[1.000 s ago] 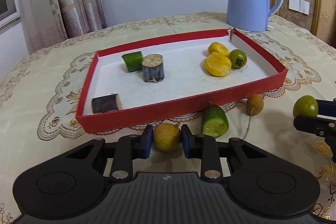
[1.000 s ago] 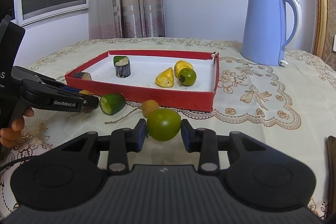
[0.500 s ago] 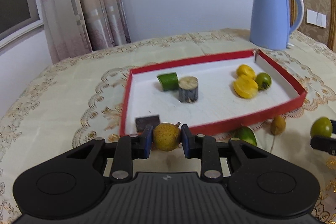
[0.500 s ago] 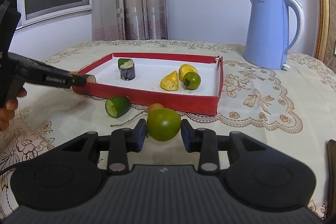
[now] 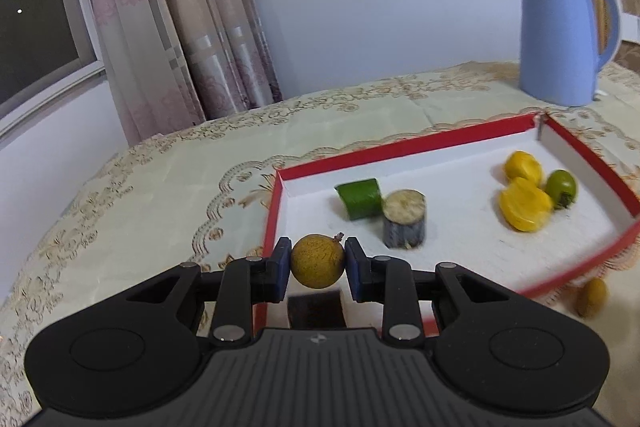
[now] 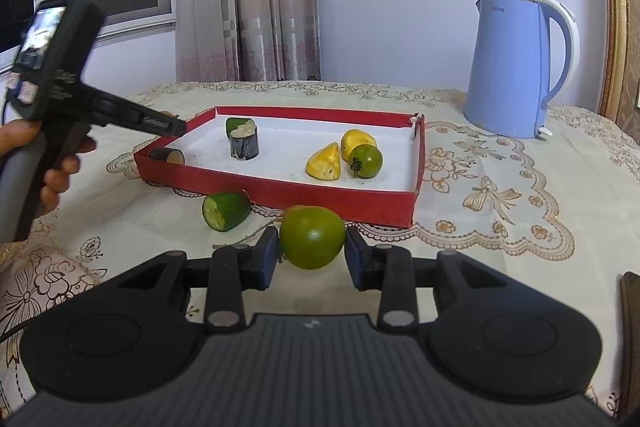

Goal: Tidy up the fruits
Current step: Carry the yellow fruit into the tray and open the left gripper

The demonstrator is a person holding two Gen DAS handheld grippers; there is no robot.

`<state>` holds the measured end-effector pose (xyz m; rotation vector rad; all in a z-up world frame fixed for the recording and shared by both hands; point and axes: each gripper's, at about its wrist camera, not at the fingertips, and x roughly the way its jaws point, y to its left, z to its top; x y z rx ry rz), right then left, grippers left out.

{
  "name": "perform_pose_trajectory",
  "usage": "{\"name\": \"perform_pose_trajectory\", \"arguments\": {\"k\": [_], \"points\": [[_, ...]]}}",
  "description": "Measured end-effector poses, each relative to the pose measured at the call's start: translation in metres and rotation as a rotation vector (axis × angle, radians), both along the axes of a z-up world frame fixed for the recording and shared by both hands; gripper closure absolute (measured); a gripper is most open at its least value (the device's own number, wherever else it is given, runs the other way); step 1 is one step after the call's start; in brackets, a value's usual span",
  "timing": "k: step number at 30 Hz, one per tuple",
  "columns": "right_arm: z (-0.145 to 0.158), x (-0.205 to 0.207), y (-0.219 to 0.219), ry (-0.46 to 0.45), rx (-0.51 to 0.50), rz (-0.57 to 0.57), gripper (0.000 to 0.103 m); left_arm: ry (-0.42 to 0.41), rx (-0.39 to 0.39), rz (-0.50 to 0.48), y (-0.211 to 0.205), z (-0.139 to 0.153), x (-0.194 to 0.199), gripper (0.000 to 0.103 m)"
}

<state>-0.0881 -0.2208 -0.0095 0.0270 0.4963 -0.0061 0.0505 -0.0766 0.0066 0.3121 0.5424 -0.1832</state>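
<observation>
A red tray (image 5: 400,143) with a white floor lies on the tablecloth. My left gripper (image 5: 317,263) is shut on a small round brown-yellow fruit (image 5: 317,259), in the air over the tray's near left corner. The right wrist view shows the left gripper (image 6: 176,125) at that corner (image 6: 160,151). My right gripper (image 6: 311,251) is shut on a round green fruit (image 6: 312,237), low in front of the tray's near wall (image 6: 304,193). In the tray are a cucumber piece (image 5: 359,197), a dark cylinder (image 5: 404,219), two yellow pieces (image 5: 524,205), a green tomato (image 5: 561,187) and a dark chunk (image 5: 314,309).
On the cloth in front of the tray lie a cut cucumber piece (image 6: 226,211) and a second brown fruit (image 5: 591,297) on a twig. A blue kettle (image 6: 516,67) stands at the back right. A person's hand (image 6: 60,167) holds the left gripper's handle. Curtains hang behind.
My left gripper has lifted the brown fruit off the cloth and carried it left and up, over the tray's near left corner. The right gripper with the green fruit has stayed still.
</observation>
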Motion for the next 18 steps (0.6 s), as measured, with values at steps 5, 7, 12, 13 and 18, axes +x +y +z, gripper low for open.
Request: {"name": "perform_pose_trajectory", "arguments": {"k": [5, 7, 12, 13, 18], "points": [[0.000, 0.001, -0.001, 0.001, 0.001, -0.002, 0.070, 0.019, 0.032, 0.045, -0.007, -0.007, 0.025, 0.075], [0.000, 0.002, -0.001, 0.000, 0.002, -0.003, 0.070, 0.029, 0.039, 0.054, -0.008, -0.011, 0.033, 0.075], [0.000, 0.003, -0.002, 0.003, 0.002, -0.004, 0.070, 0.054, 0.051, 0.068, -0.012, -0.019, 0.047, 0.075], [0.000, 0.003, -0.002, 0.003, 0.002, -0.003, 0.070, 0.058, 0.050, 0.072, -0.012, -0.020, 0.050, 0.075], [0.001, 0.005, -0.001, 0.005, -0.001, -0.002, 0.070, 0.083, 0.043, 0.083, -0.012, -0.025, 0.061, 0.075]]}}
